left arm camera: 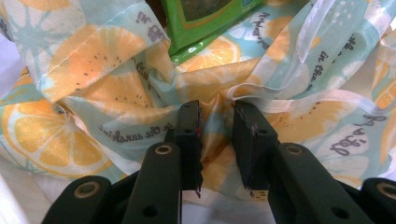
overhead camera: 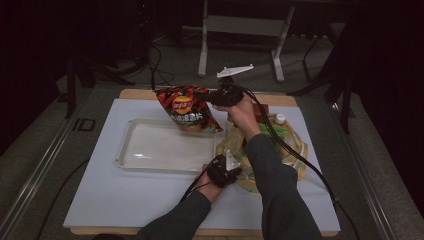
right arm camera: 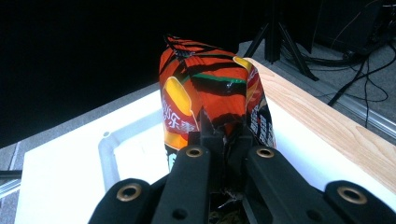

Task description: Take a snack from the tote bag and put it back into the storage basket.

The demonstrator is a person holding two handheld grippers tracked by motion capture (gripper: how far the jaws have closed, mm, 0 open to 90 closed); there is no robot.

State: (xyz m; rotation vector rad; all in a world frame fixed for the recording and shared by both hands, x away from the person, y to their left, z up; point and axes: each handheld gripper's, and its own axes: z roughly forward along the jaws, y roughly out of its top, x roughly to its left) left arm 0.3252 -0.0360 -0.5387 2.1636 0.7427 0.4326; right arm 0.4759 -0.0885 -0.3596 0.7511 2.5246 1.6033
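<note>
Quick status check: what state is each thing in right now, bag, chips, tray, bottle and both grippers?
Chip bag: lifted, hanging above the tray's right end.
Tray: flat on the mat, nothing in it.
Tote bag: crumpled, mouth open, green packet inside.
Bottle: in the tote bag, cap on.
Right gripper: shut on the chip bag's edge.
Left gripper: pinching the tote bag's fabric.

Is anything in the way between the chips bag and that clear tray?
Nothing visible. The right gripper holds the chips bag in the air at the clear tray's far right corner, and the tray looks empty.
</note>
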